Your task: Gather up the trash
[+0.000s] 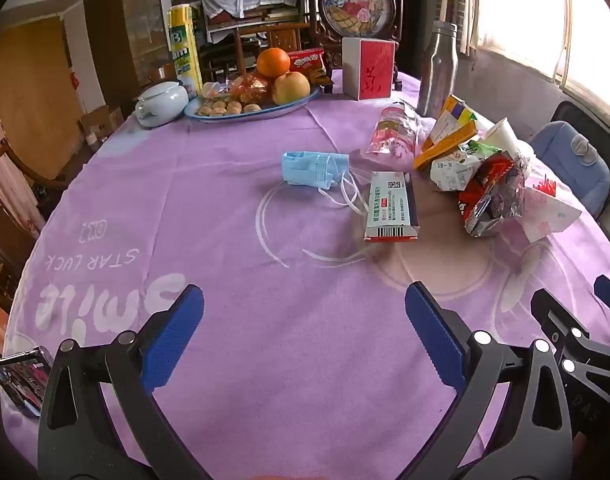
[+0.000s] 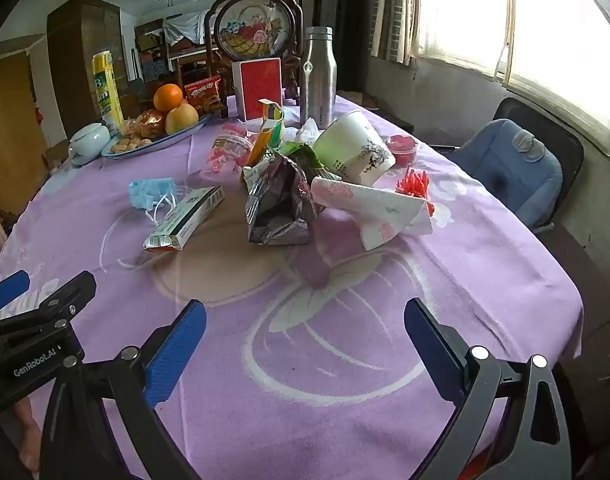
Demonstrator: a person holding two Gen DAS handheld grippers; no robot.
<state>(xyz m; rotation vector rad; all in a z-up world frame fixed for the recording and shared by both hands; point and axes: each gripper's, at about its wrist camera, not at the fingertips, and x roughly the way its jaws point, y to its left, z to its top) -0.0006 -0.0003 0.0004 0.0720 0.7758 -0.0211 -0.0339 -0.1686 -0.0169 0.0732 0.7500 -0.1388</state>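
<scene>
Trash lies on the purple tablecloth (image 1: 233,240). A crumpled blue face mask (image 1: 315,169) (image 2: 151,192) sits beside a flat white box (image 1: 391,210) (image 2: 187,216). Further right a foil snack bag (image 1: 491,196) (image 2: 279,204), a yellow carton (image 1: 449,132) (image 2: 267,136), a tipped paper cup (image 2: 355,150), a clear wrapper (image 1: 395,132) and a floral napkin (image 2: 379,210) form a heap. My left gripper (image 1: 305,312) hovers open over bare cloth, short of the mask and box. My right gripper (image 2: 305,324) is open too, short of the foil bag. Nothing is between either pair of fingers.
A fruit and biscuit plate (image 1: 293,106) (image 2: 203,122), white lidded pot (image 1: 161,102), yellow canister (image 1: 183,48), red-and-white box (image 1: 369,68) and steel bottle (image 2: 319,78) stand at the back. Red picks (image 2: 413,182) lie right. A blue-cushioned chair (image 2: 509,164) stands beside the table. A phone (image 1: 23,380) lies at the left edge.
</scene>
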